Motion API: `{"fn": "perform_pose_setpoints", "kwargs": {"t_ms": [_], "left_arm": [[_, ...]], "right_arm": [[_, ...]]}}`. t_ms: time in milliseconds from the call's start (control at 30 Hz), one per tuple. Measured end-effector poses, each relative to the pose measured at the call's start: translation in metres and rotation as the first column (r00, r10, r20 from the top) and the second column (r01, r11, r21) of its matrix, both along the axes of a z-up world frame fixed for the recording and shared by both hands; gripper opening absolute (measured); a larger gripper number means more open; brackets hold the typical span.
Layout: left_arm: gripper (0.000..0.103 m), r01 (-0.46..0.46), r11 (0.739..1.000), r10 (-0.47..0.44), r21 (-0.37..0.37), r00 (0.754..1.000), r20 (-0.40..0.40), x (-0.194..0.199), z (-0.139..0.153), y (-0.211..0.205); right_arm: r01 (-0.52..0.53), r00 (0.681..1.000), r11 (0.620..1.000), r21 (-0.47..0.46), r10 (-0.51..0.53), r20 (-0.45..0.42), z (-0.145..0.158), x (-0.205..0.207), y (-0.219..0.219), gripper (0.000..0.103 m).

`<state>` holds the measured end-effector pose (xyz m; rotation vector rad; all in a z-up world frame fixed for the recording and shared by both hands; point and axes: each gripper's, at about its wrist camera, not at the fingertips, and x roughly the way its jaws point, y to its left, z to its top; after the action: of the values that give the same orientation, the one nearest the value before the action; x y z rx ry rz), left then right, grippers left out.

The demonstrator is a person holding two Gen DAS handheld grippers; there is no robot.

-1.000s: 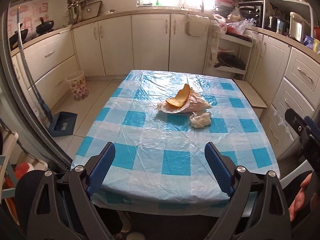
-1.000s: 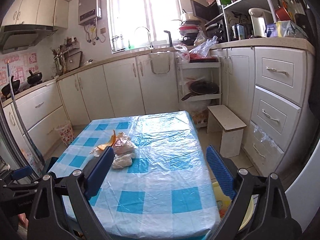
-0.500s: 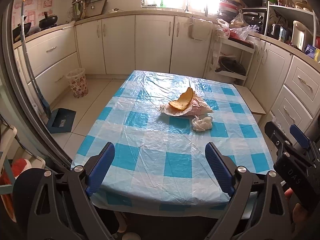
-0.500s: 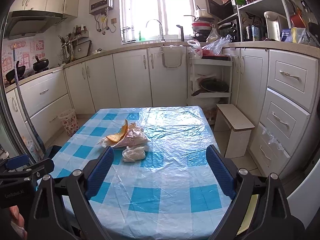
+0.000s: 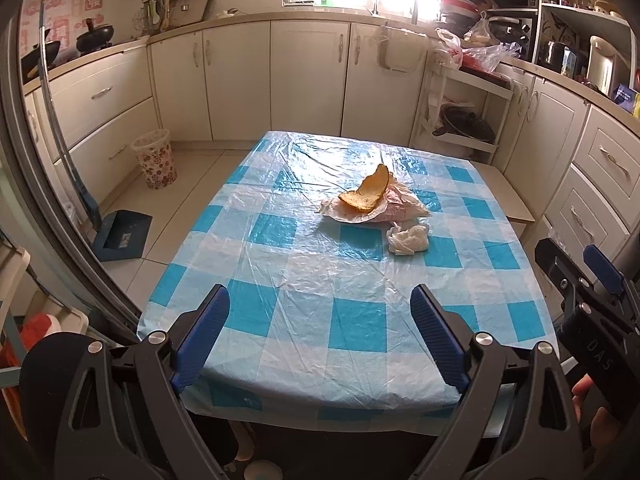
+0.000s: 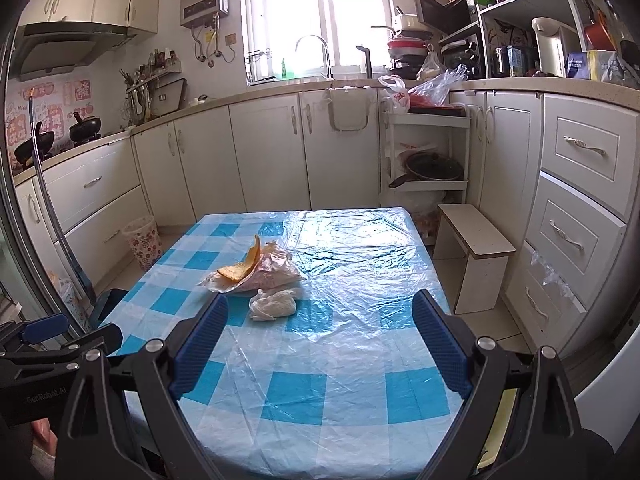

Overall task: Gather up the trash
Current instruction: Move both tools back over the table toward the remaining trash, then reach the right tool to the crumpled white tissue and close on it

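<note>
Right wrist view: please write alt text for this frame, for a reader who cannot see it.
The open right gripper hovers over a table covered in blue-and-white checked plastic, holding nothing. Ahead of it lie an orange peel on a crumpled wrapper and a white wad of tissue just in front. The left gripper shows at the left edge; a patterned wastebasket stands on the floor beyond.

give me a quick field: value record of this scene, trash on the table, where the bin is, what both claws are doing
surface: table under a blue and white checked plastic cover
trash 1: orange peel lying on a crumpled wrapper
trash 2: balled white plastic on the table, next to the wrapper on its near side
bin: patterned wastebasket on the floor left of the table
left claw: open, empty, at the near table edge
right claw: open, empty, short of the trash
</note>
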<state>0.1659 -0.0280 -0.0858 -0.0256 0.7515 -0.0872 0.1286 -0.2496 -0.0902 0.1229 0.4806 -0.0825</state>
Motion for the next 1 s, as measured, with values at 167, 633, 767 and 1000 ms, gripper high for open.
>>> {"fn": "perform_pose_setpoints", "kwargs": {"t_ms": [167, 633, 767, 1000], "left_arm": [[0.088, -0.017, 1.0, 0.017, 0.001, 1.0, -0.012, 0.003, -0.003, 0.004], [0.088, -0.076, 0.997, 0.076, 0.01, 0.996, -0.047, 0.01, -0.012, 0.02], [0.088, -0.106, 0.994, 0.105, -0.003, 0.992, -0.074, 0.016, -0.019, 0.031], [0.088, -0.133, 0.991, 0.129, -0.021, 0.984, -0.12, 0.024, -0.029, 0.042]], "right_arm": [[-0.015, 1.0, 1.0, -0.006, 0.015, -0.019, -0.003, 0.004, 0.004, 0.088], [-0.091, 0.966, 0.992, 0.091, 0.11, -0.234, -0.05, 0.099, 0.021, 0.074], [-0.106, 0.946, 0.99, 0.088, 0.128, -0.298, -0.069, 0.13, 0.03, 0.07], [-0.12, 0.913, 0.989, 0.085, 0.144, -0.381, -0.092, 0.166, 0.036, 0.067]]}}
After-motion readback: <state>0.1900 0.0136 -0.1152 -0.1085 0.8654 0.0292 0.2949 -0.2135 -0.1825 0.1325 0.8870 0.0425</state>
